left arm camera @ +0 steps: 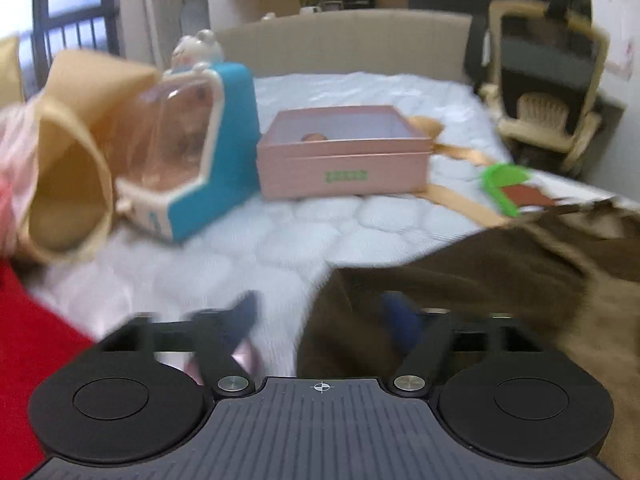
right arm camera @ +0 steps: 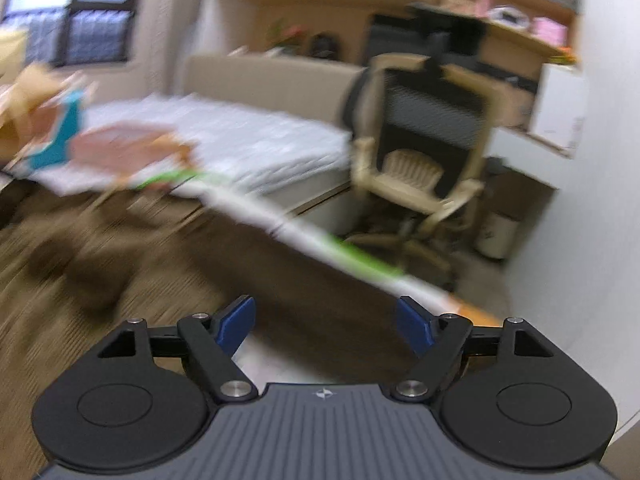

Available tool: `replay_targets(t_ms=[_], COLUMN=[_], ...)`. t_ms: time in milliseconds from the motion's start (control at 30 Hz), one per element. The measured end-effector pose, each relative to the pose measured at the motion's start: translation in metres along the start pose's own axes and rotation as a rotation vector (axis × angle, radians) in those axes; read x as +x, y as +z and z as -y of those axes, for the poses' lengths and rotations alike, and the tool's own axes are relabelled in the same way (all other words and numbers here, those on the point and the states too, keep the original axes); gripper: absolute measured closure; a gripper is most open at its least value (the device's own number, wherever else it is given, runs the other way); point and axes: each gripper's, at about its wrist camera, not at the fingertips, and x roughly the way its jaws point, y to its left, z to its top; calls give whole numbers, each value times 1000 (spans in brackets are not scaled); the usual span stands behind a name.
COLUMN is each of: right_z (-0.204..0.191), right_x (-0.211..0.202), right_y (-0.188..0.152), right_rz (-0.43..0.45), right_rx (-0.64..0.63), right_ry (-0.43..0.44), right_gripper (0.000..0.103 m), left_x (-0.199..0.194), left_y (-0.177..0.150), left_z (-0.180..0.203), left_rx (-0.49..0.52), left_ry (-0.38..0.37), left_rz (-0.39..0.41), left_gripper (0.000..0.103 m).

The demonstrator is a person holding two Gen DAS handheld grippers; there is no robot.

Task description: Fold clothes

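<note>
Both grippers gape: the left gripper (left arm camera: 320, 316) straddles the brown garment's (left arm camera: 500, 276) edge at lower centre; the right gripper (right arm camera: 326, 322) hovers with that garment (right arm camera: 120, 264) at lower left.

Both rigs look basically identical. The left gripper (left arm camera: 320, 316) has a dark grey ribbed body with a small white crosshair mark at the top centre, two big round black discs either side, black link arms on silver screws, and blue pads on the jaws. The right gripper (right arm camera: 326, 320) has the same grey ribbing, black discs and silver pivots, with its blue pads (right arm camera: 236, 322) sharper.
</note>
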Motion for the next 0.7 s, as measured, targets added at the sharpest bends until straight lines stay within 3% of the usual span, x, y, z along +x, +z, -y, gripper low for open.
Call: replay_targets(t_ms=[167, 233, 333, 433, 500, 567, 700], right_z=[-47, -63, -78, -85, -91, -82, -75], right_x=[-57, -74, -90, -86, -79, -82, -99], right_y=[-52, -71, -93, -93, -87, -65, -35], right_rz=[-82, -112, -128, -69, 0, 99, 257], right_rx=[-128, -190, -253, -257, -273, -171, -110], right_ry=[190, 234, 225, 99, -36, -102, -183], right_gripper=[20, 19, 18, 12, 14, 22, 22], left_x=[-85, -124, -175, -207, -216, -225, -207], left_y=[-41, -63, -98, -133, -148, -163, -178], left_z=[18, 42, 82, 124, 146, 168, 182], left_rx=[-22, 48, 193, 336, 391, 447, 510], left_ry=[-147, -218, -299, -354, -385, -415, -304], left_rz=[-9, 6, 29, 33, 40, 46, 8], left_gripper=[7, 5, 2, 2, 2, 1, 1])
